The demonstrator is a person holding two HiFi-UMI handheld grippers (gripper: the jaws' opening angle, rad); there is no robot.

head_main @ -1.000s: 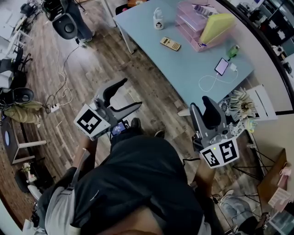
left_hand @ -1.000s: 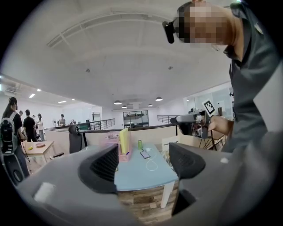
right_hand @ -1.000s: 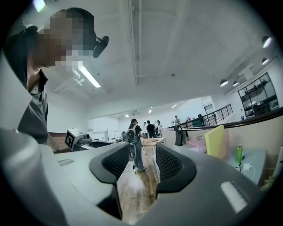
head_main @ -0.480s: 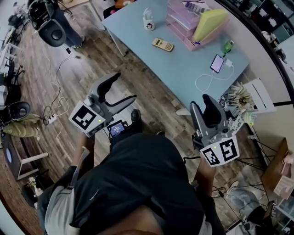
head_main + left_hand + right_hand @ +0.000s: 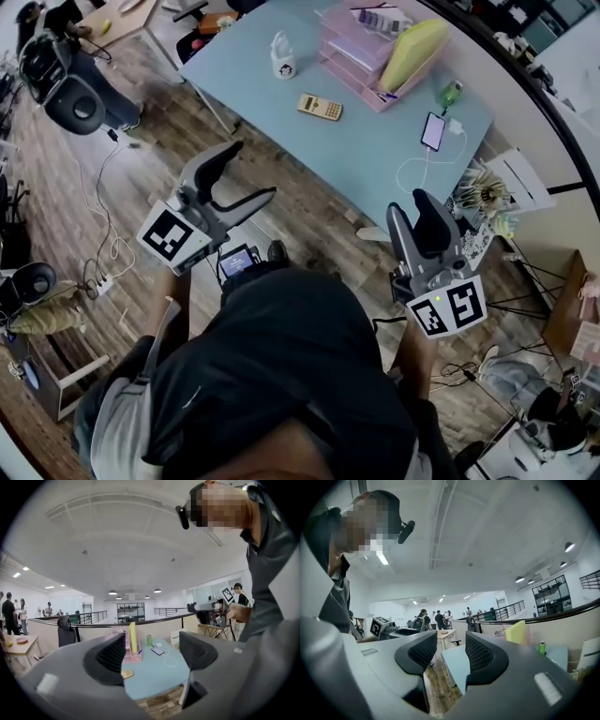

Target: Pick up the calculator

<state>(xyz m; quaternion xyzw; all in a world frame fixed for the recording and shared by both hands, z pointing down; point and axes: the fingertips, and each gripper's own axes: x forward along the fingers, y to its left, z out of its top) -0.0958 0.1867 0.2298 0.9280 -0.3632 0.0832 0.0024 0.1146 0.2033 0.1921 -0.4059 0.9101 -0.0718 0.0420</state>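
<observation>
Left claw [image 5: 249, 174] has swung toward the tabletop [image 5: 356, 159], jaws wide apart, empty. Calculator [image 5: 320, 107] lies there crosswise ahead, well apart, nearer this claw than the right claw [image 5: 410, 208], narrowly parted and empty.

One calculator [image 5: 320, 107] lay on the single blue surface [image 5: 366, 155]. With it were one white bottle [image 5: 282, 55], one pink tray stack [image 5: 356, 58], one yellow folder [image 5: 410, 52], one green bottle [image 5: 451, 94], one phone [image 5: 432, 131] and one charging cable [image 5: 456, 126]. Two tongs showed: left tongs [image 5: 255, 171] and right tongs [image 5: 410, 204].
</observation>
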